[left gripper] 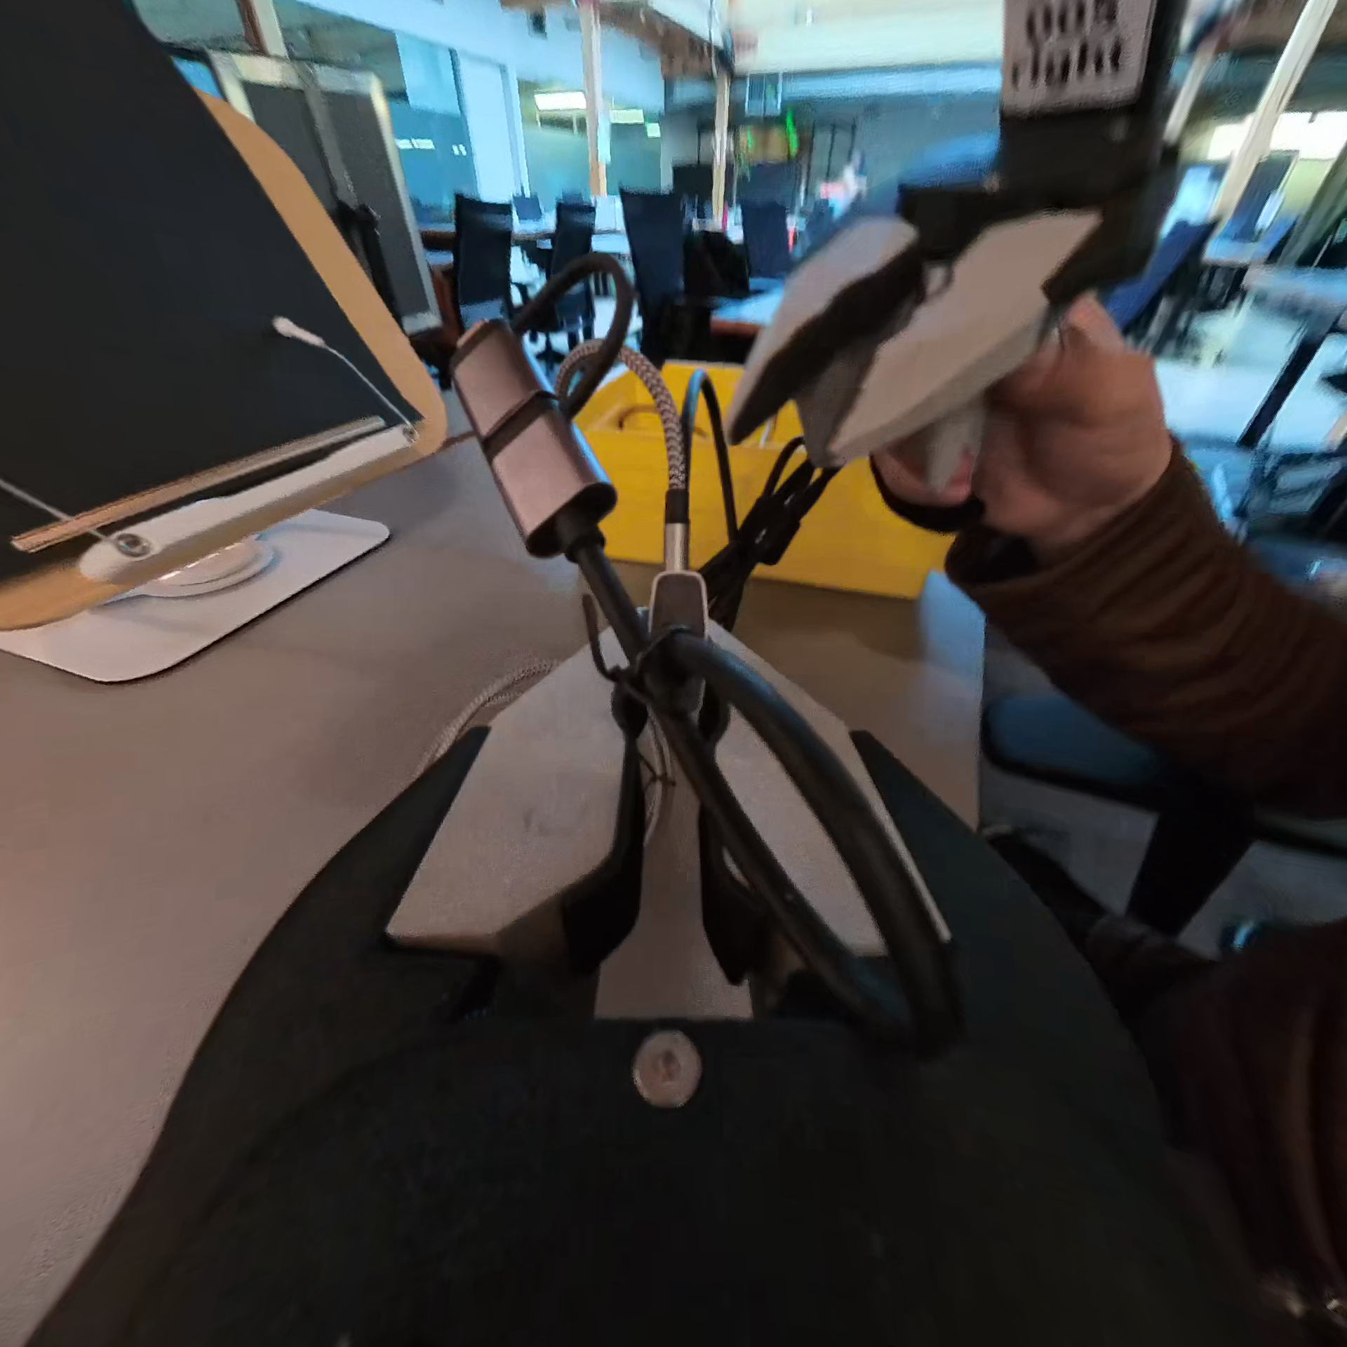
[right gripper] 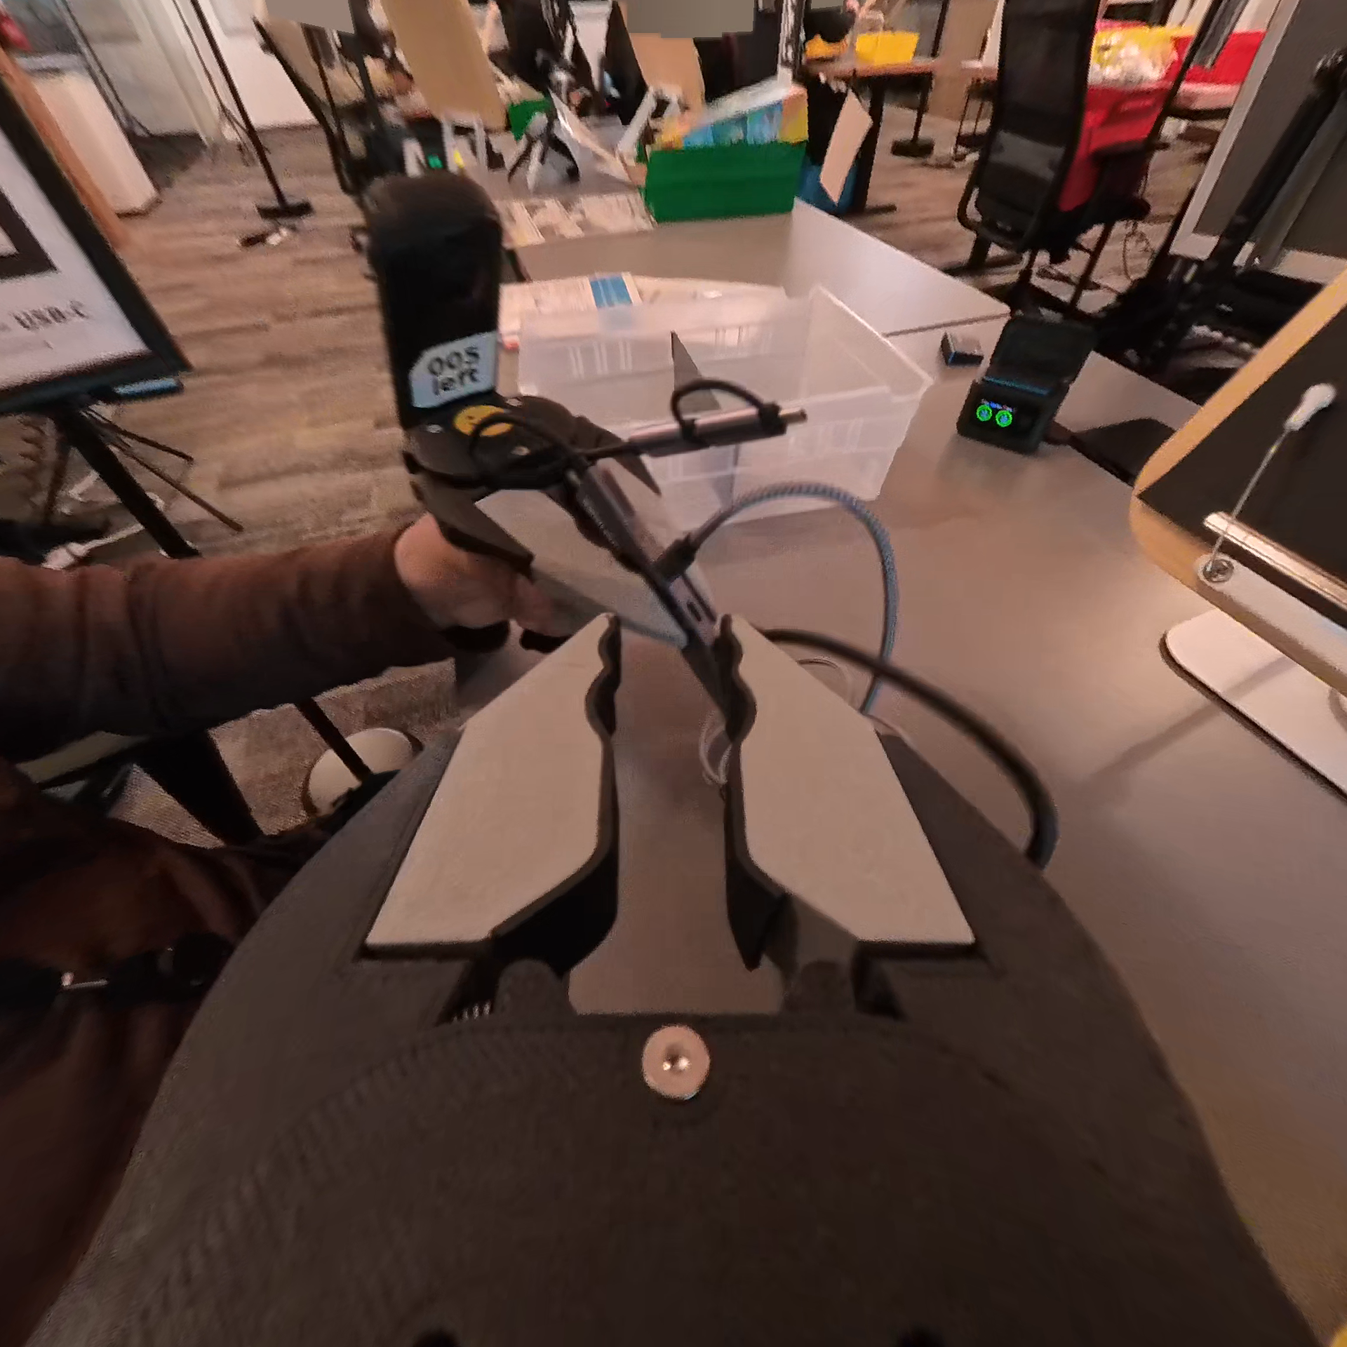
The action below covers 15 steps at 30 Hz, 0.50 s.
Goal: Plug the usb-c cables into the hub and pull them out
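Left hand-held gripper [left gripper: 667, 700] is clamped on the hub [right gripper: 674, 583], held up off the bench [right gripper: 1020, 583]. Right hand-held gripper [right gripper: 670, 678] hangs open at the hub's end. The braided cable [right gripper: 875, 532] is plugged in; a crooked pull risks twisting the hub loose.
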Motion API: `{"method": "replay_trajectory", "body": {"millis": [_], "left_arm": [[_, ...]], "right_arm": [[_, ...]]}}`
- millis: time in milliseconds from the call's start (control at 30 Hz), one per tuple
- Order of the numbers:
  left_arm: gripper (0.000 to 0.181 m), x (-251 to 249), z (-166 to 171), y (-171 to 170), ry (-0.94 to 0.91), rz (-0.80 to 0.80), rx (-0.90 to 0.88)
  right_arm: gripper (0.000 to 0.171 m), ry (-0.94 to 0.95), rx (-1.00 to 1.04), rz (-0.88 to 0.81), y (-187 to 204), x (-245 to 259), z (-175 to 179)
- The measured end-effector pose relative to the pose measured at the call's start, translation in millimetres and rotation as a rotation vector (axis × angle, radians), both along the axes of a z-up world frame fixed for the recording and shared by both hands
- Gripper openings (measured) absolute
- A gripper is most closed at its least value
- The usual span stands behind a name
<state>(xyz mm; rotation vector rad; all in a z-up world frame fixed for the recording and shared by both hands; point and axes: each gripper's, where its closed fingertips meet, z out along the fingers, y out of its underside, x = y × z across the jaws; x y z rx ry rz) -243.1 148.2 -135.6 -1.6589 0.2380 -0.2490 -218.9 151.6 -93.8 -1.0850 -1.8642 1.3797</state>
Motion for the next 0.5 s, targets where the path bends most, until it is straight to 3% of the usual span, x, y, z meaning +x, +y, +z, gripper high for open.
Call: {"method": "replay_trajectory", "body": {"millis": [167, 233, 300, 367, 500], "left_arm": [[0.009, -11.3, 32.6, -12.6, -0.273, -0.054, 0.119], [0.009, -8.6, 35.8, -14.5, -0.298, -0.072, 0.131], [0.007, -7.0, 36.3, -14.3, -0.315, -0.076, 0.131], [0.005, -4.1, 38.5, -17.3, -0.351, -0.125, 0.137], [0.008, 7.1, 42.4, -19.0, -0.372, -0.193, 0.156]], "right_arm": [[0.027, -0.022, -0.08, 0.073, -13.7, 5.0, 3.4], [0.031, -0.071, -0.095, 0.052, -12.6, -3.3, -9.3], [0.023, -0.087, -0.116, 0.028, -8.4, -10.1, -16.4], [0.035, -0.049, -0.194, 0.075, -9.8, -9.7, -8.0], [0.025, -0.018, -0.327, 0.149, -3.5, -4.6, 2.9]]}}
